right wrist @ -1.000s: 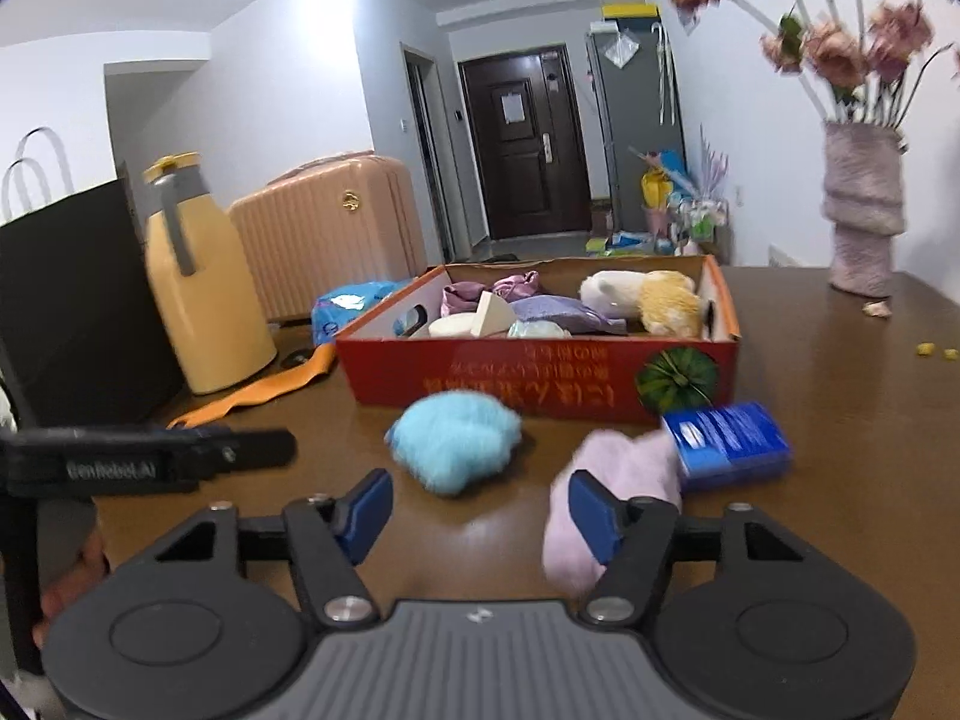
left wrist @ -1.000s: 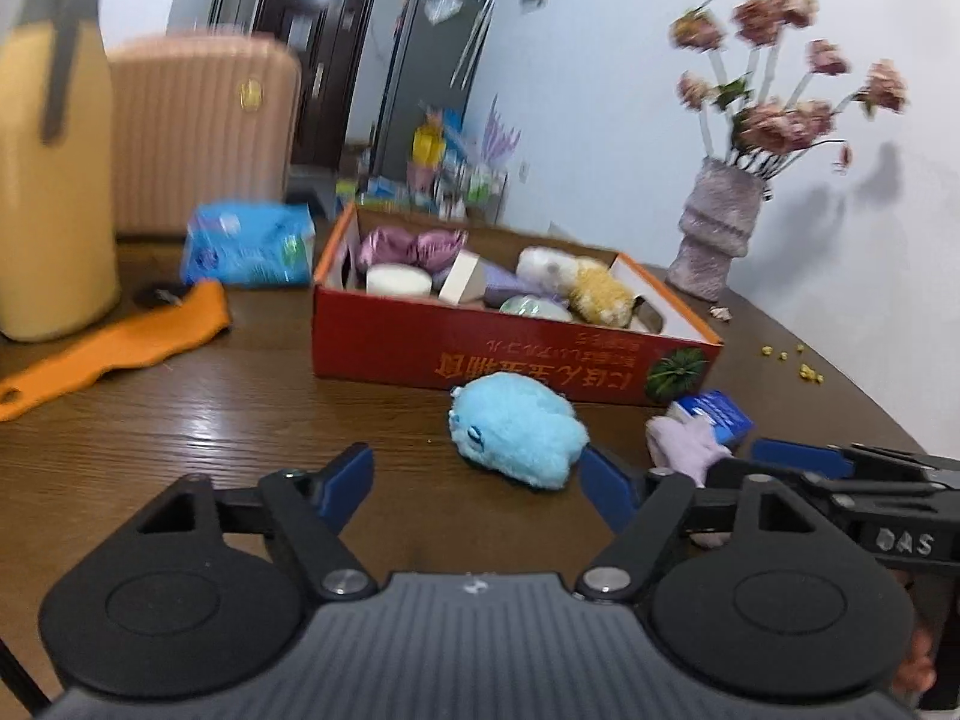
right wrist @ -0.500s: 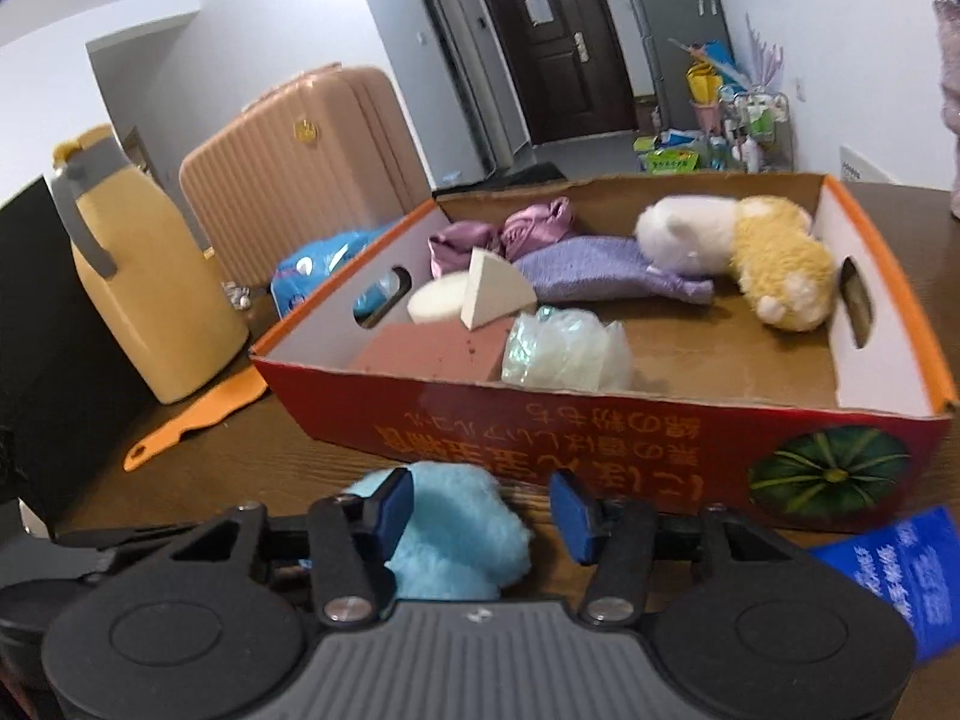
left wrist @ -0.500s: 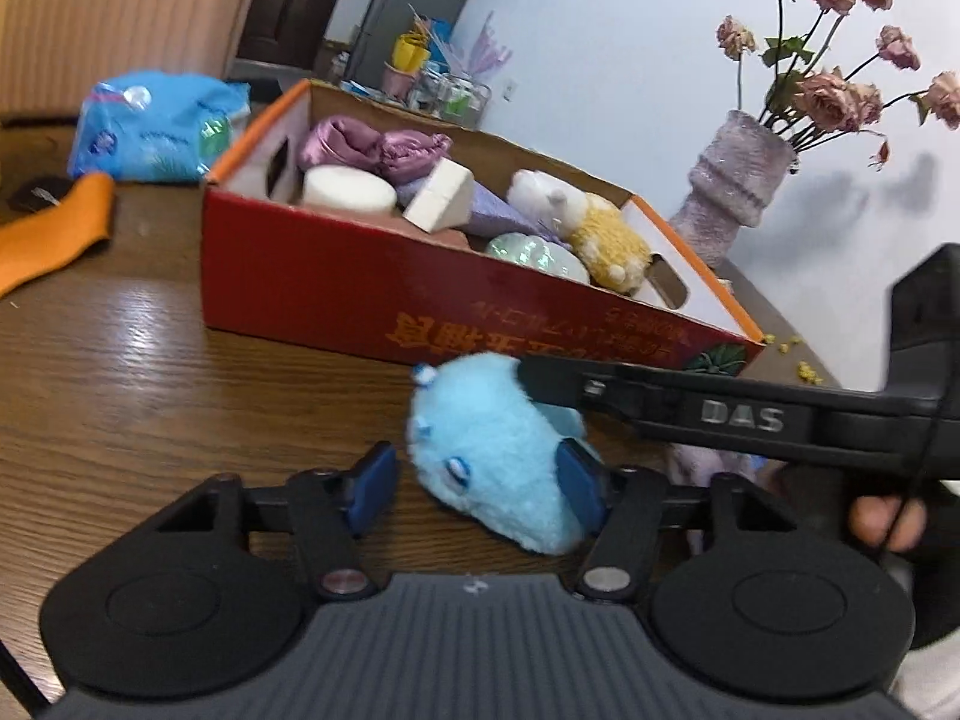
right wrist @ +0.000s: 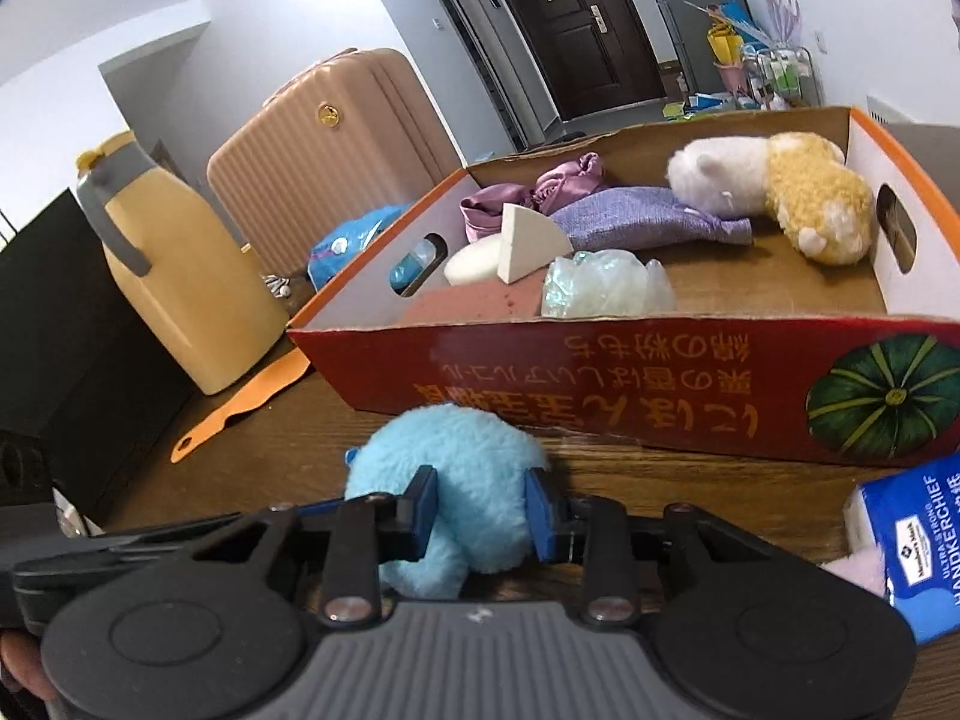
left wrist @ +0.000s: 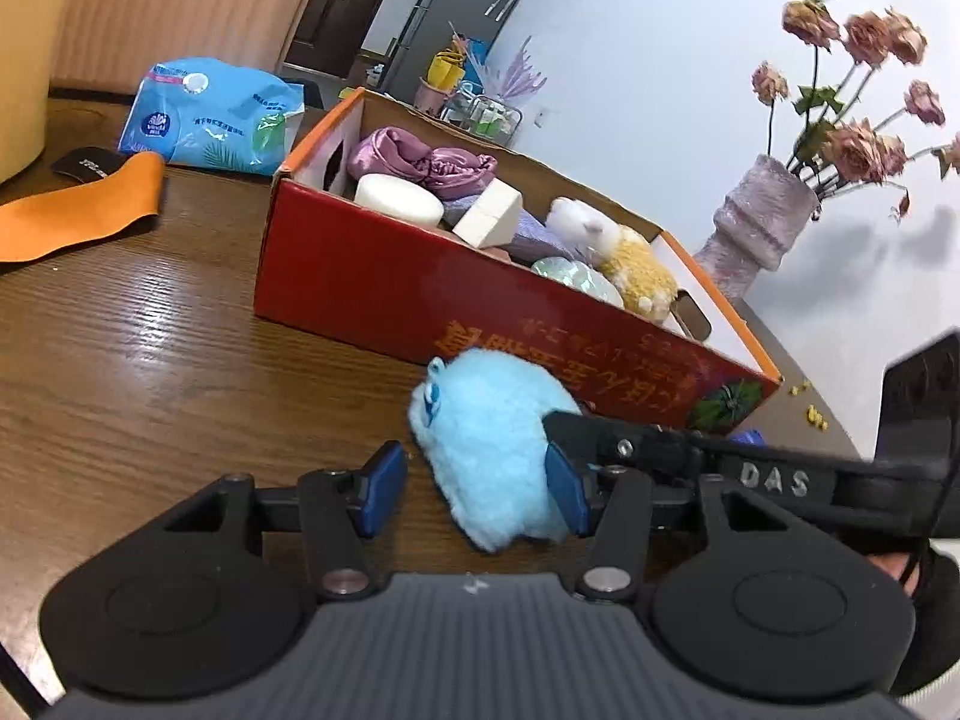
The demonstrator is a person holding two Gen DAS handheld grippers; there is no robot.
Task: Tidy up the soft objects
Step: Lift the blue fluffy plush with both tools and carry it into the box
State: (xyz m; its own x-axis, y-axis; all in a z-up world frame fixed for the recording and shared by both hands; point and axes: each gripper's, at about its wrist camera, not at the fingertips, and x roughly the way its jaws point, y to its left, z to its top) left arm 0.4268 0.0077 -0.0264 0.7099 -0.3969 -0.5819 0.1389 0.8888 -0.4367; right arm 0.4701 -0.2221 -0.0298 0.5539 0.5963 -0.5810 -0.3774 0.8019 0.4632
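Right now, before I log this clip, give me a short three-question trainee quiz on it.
1. True or false: the blue plush toy already lies inside the red box.
2. Which hand-held gripper has its pads pressed on the blue plush toy? A) left hand-held gripper B) right hand-held gripper
3. Fill in: the white and yellow plush lies inside the ____.

Key: 1 false; 2 B; 3 red box.

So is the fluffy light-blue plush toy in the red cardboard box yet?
Out. The fluffy light-blue plush toy sits on the wooden table before the red cardboard box, pinched by the right gripper.
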